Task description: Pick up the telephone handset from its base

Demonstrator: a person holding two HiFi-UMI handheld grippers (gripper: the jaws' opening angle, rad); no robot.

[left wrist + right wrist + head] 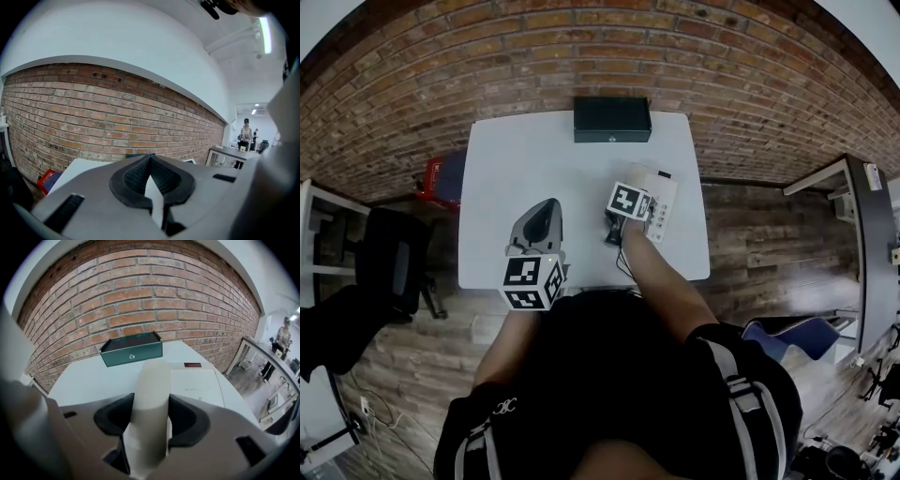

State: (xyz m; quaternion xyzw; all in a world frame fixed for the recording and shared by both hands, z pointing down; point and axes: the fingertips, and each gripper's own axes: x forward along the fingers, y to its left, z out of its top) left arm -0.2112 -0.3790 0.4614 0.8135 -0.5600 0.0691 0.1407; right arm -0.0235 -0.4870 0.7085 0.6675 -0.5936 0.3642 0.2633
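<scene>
The cream telephone handset [151,394] lies lengthwise between the jaws of my right gripper [151,400], which is shut on it. The cream telephone base [197,383] sits just to its right on the white table [89,376]. I cannot tell whether the handset touches the base. In the head view the base [663,208] is at the table's right side, and the right gripper's marker cube [628,200] hides the jaws and handset. My left gripper [546,214] hovers over the table's front left with jaws together and nothing held; its tips [151,157] point toward the brick wall.
A dark green box [612,119] stands at the table's far edge against the brick wall [600,47], also seen ahead as the green box [132,348]. A red container [441,178] sits on the floor left of the table. Another desk [853,187] stands at the right.
</scene>
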